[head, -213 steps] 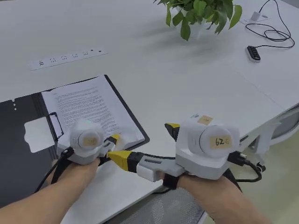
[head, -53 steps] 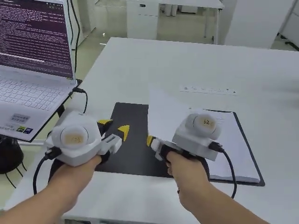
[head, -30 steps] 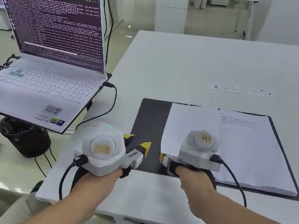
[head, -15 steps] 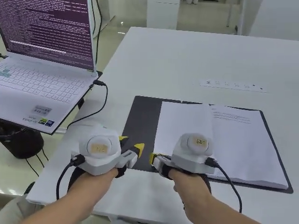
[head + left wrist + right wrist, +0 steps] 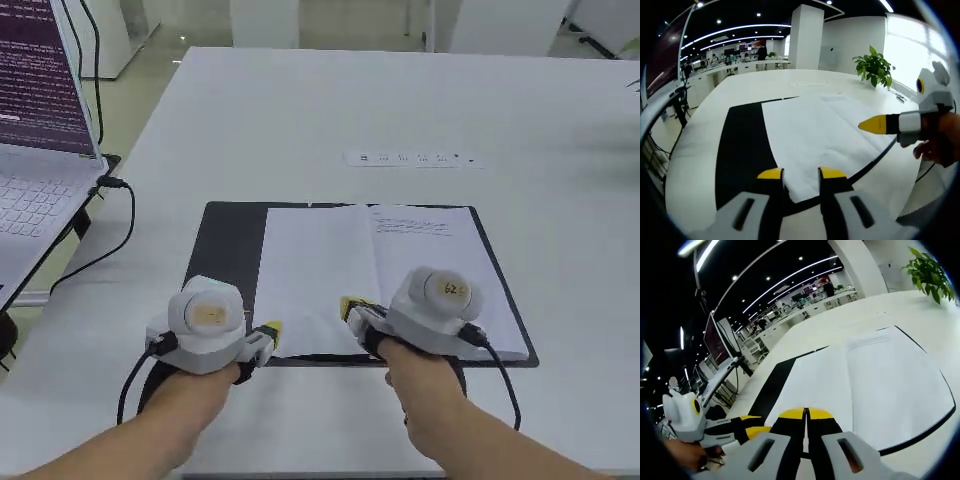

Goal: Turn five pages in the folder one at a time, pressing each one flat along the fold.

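While the laptop (image 5: 40,150) sits beyond the desk's (image 5: 300,110) left edge, the left tongs (image 5: 268,335) hover slightly parted and empty at the front left corner of the blank page (image 5: 315,270). That page lies on the left half of the open folder (image 5: 225,250), near the desk's front edge. The right tongs (image 5: 352,308), closed tip to tip, rest low on that page beside the fold (image 5: 372,270). Both wrists are level and angled inward. The step in hand looks like pressing flat, so the next move calls for a firm stroke along the fold.
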